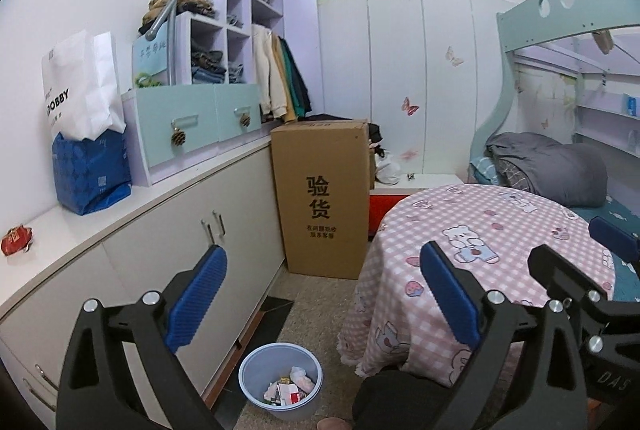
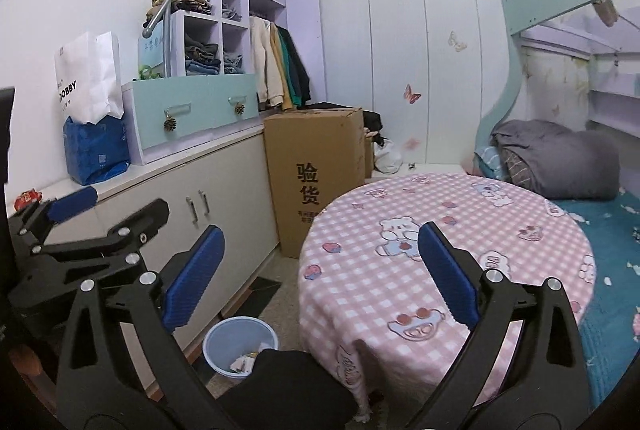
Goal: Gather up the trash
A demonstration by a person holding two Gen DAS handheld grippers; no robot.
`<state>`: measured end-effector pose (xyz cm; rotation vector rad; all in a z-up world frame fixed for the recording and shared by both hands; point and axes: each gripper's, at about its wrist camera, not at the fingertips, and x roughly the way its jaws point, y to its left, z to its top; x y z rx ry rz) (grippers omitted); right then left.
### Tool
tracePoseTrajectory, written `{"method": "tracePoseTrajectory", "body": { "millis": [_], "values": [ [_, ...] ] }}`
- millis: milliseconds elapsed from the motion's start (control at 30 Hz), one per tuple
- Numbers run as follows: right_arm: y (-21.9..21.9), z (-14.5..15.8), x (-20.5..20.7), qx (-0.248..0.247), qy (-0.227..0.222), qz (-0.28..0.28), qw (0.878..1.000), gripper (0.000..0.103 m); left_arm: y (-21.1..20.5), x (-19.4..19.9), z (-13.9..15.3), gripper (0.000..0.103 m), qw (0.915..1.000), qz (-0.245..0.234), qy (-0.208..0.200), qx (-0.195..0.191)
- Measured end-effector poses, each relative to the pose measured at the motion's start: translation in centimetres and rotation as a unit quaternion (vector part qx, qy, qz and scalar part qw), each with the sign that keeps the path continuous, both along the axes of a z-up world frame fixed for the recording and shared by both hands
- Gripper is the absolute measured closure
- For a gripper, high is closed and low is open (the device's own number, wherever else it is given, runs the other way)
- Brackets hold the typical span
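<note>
Both the left gripper (image 1: pixel 320 286) and right gripper (image 2: pixel 318 270) hang wide apart and empty above the table (image 2: pixel 480 230); the trash-filled bin (image 1: pixel 256 362) stands on the floor below its edge.

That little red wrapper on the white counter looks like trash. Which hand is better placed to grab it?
Probably the left. The red wrapper lies at the far left on the counter, and the left gripper is on that side, open and empty. The right gripper, also open, sits over the pink table, farther away.
</note>
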<state>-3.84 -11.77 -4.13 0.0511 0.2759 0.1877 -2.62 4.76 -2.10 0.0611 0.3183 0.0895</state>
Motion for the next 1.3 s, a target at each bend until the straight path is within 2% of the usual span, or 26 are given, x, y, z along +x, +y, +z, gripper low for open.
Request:
{"method": "tracePoseTrajectory", "body": {
  "millis": [167,467,1300],
  "values": [
    [-0.8,-0.4,-0.8,-0.001,-0.002,-0.014,1.000,0.007,-0.5,-1.0,0.3,0.008,0.9999,-0.011,-0.012,-0.004],
    [-1.7,-0.9,-0.9,0.009,0.003,-0.020,1.000,0.007,-1.5,-1.3,0.0,0.008,0.9996,-0.026,-0.006,-0.007],
    [-1.5,-1.6,0.0,0.021,0.017,-0.018,0.999,0.007,-1.9,-0.6,-0.7,0.008,0.9998,-0.022,0.001,-0.002]
  ]
}}
